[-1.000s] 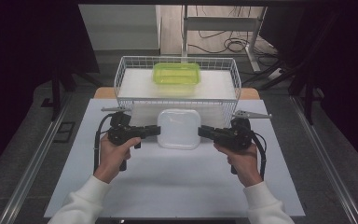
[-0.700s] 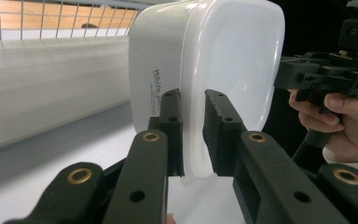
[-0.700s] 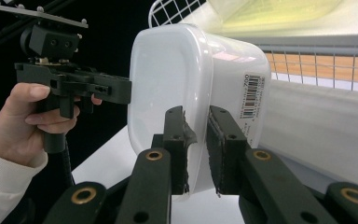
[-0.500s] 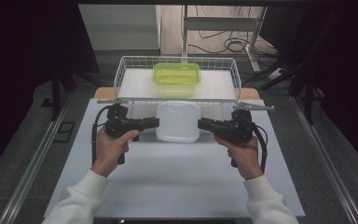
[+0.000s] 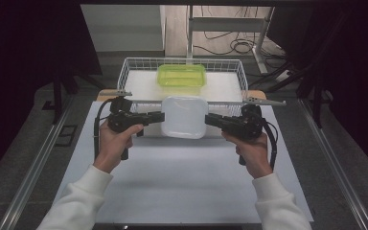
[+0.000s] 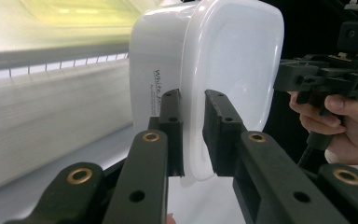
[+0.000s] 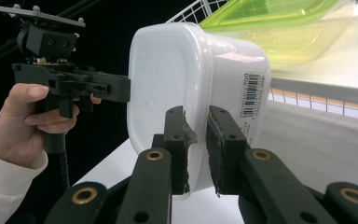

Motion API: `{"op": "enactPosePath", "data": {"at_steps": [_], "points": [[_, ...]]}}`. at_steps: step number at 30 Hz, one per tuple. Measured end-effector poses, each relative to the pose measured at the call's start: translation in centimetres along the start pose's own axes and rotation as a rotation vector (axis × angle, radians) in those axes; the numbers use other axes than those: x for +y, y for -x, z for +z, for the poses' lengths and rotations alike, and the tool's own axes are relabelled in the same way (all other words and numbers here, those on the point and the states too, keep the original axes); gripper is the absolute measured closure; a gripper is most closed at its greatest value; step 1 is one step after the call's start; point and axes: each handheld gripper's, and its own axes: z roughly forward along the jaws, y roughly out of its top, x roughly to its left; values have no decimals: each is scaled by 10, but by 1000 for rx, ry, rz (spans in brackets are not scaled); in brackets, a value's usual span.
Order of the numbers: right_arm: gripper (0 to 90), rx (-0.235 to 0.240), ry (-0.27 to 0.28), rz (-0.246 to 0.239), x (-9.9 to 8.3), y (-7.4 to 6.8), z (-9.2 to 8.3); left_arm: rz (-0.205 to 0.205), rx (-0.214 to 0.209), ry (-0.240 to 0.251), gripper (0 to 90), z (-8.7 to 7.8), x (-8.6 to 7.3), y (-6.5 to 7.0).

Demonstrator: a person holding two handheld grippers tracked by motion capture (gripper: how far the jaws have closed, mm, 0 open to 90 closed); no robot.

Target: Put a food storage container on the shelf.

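White lidded plastic container [image 5: 185, 116], grasped at opposite rims by the clenched jaws of left gripper [image 5: 157, 117] and right gripper [image 5: 211, 120], has been carried forward to the wire basket [image 5: 133, 65], likely for placing beside the green container [image 5: 181, 75].

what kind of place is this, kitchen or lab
Likely a lab or recording rig, not a kitchen: a white work table flanked by metal rails, loose cables on the floor behind, and dark curtains at both sides.

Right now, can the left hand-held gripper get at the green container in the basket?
Probably not yet: the left hand-held gripper is shut on the white container, and the wire basket wall stands before the green container.
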Motion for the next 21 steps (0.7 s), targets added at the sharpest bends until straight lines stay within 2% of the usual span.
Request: {"op": "enactPosePath", "data": {"at_steps": [7,21], "points": [[776,-1,9,-6,14,0,0,9,1,9,776,-3,16,2],[776,4,37,-35,41,-9,-4,34,6,43,776,-14,39,10]]}}
